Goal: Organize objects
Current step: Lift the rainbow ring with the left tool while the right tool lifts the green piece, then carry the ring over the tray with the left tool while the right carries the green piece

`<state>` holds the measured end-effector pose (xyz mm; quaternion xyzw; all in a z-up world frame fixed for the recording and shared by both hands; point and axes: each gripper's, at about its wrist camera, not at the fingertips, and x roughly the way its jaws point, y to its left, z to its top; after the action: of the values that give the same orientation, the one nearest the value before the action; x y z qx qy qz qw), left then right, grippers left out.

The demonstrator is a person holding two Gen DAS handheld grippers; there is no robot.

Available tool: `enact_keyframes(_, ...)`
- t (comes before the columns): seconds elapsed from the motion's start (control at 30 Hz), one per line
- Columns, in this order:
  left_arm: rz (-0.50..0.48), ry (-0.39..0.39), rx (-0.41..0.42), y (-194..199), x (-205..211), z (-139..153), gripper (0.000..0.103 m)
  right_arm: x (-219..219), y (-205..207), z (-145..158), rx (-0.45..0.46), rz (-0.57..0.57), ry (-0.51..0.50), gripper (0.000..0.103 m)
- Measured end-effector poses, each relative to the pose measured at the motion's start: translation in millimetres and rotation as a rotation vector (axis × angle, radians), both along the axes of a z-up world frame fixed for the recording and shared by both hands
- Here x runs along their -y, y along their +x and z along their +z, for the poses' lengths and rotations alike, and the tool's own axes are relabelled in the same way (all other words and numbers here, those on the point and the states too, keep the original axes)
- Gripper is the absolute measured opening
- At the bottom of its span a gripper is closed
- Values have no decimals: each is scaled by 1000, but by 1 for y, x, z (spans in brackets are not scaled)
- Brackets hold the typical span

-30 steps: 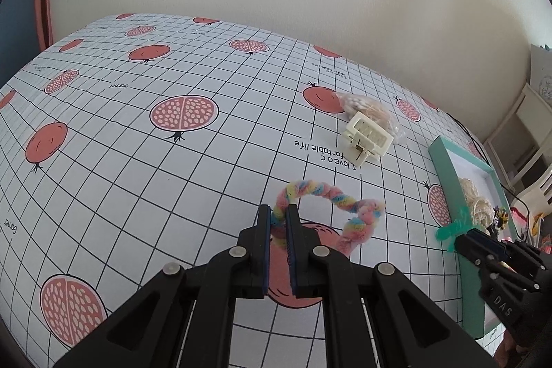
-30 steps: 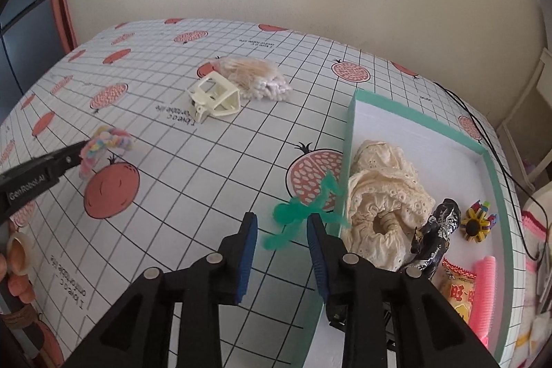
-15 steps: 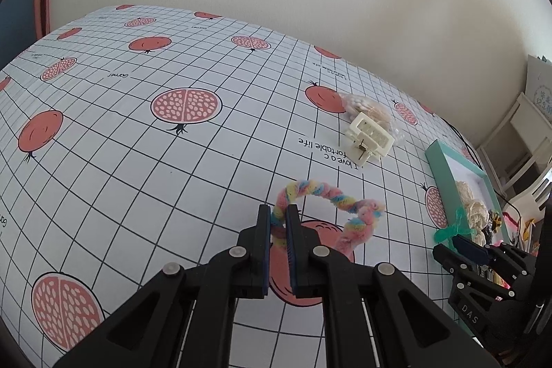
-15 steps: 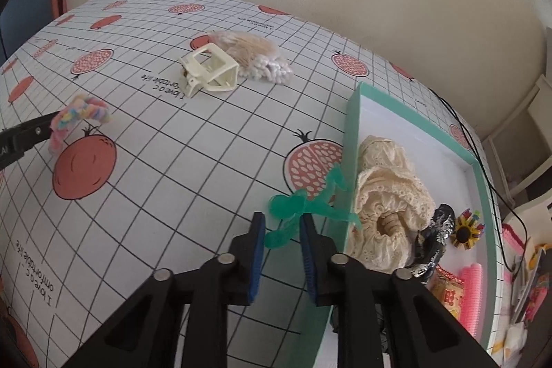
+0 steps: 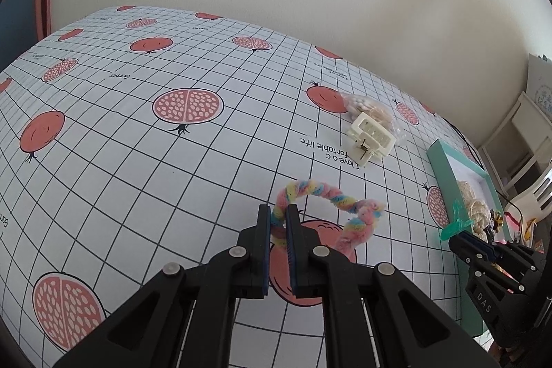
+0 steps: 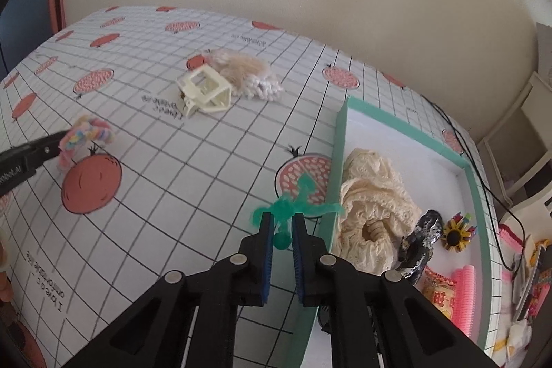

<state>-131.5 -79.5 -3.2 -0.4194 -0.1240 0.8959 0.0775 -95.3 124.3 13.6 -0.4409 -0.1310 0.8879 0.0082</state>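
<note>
Pomegranate-print tablecloth (image 5: 145, 161); we see left gripper (image 5: 278, 223) clamping rainbow scrunchie (image 5: 331, 199) left of teal tray (image 6: 339, 140); right gripper (image 6: 283, 223), jaws just closing, nips green clip (image 6: 293, 206) at the tray's wall.

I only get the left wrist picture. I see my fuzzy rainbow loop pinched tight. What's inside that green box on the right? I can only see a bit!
Observer: A cream lace scrunchie lies in the green box, nearest the rim.
Child: Anything else in there?
Observer: A pink comb-like clip lies at the near end, beside a small sunflower clip.
Child: What is the other gripper holding?
Observer: The right gripper has just been closing on a green plastic clip, right beside the box's left wall.
</note>
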Motion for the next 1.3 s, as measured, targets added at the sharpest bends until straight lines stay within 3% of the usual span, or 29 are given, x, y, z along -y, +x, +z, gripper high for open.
enact_keyframes(0.43, 9, -37, -17, 1, 2, 12, 8, 8, 13, 28, -74, 40, -50, 10)
enact_keyframes(0.77, -37, -56, -31, -5, -16, 51, 8, -22, 26, 59, -154, 5, -152, 10)
enact_keyframes(1.03, -116, -69, -70, -9, -67, 94, 8, -77, 39, 77, -217, -101, -196, 10)
enact_keyframes(1.3, -253, -84, -81, -16, -157, 112, 8, -141, 47, 75, -231, -233, -233, 10)
